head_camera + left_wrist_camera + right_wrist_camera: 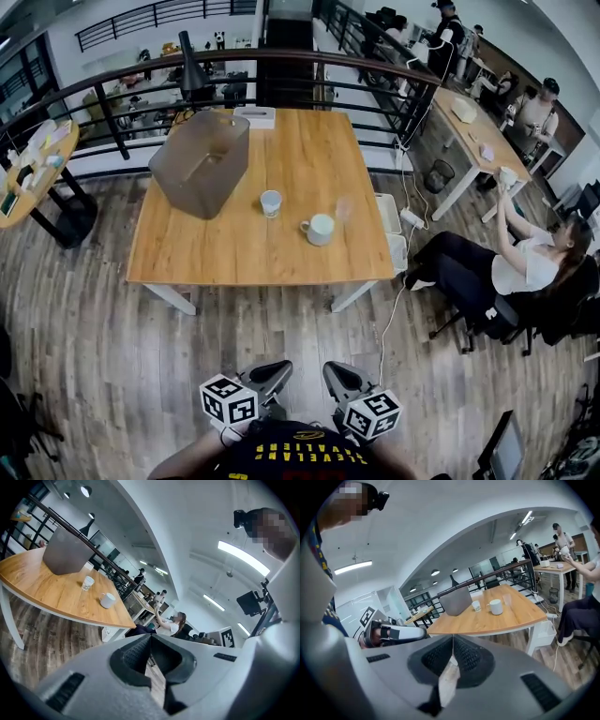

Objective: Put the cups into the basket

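Both tools are empty and closed: the left tool and the right tool each show ribbed pads pressed together with nothing between them. They sit low over the wood-plank floor, well short of the tabletop.

The cups lie straight ahead, all on the near right half of the pale wooden tabletop. There is a white mug with its handle turned leftward, a small cup just left of it, and a clear glass just beyond on the right. The mug and glass are likely the right tool's to take, while the small cup falls about between the two.

The basket is a smooth, grey-brown, tapered tub near the far left corner, so each cup must travel leftward and away.
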Available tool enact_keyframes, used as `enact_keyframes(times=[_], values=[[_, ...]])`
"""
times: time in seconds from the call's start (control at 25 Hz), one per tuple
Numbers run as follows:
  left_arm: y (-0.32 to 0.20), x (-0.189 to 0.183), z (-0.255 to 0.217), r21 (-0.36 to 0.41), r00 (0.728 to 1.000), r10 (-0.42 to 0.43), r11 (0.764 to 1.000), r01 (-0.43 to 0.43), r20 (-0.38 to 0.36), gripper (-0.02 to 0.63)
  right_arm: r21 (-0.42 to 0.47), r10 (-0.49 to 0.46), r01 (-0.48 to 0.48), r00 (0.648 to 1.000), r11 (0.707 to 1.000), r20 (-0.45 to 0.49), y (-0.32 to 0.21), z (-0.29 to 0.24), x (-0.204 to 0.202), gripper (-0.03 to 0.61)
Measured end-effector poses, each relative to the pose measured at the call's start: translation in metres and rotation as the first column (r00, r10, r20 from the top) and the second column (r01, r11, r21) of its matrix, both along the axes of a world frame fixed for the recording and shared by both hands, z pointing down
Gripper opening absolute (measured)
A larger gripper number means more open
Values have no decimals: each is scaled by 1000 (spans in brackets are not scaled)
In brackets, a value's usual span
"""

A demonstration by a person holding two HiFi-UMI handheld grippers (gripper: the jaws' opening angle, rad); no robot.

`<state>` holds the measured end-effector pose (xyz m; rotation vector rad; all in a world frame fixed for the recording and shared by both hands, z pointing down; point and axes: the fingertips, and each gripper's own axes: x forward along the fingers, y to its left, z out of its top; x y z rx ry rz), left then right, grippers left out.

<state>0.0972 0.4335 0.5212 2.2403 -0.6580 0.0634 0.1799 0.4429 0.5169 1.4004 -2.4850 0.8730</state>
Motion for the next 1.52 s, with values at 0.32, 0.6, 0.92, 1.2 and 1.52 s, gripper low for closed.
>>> enact_keyframes(times=[0.32, 0.6, 0.92, 1.2, 1.52], values=[[-12, -32, 19, -36, 1000, 3, 999, -3, 10, 11, -45, -4, 2, 1000, 999, -31, -20, 13, -28, 14], [-22, -31, 25, -52, 1000, 21, 998, -20, 12, 11, -67, -17, 13, 998, 998, -63, -32, 15, -32, 14], [-55, -39, 30, -1, 997, -35, 999, 35, 74, 11, -64, -85, 82, 995, 995, -46, -75, 23, -44, 14], [-112, -34, 17, 82, 981, -115, 991, 103, 159, 11, -28, -174, 174, 985, 984, -7, -146, 13, -42, 14], [-171, -14, 1, 134, 959, -206, 974, 182, 194, 11, -33, -235, 236, 971, 971, 44, -211, 12, -23, 14]])
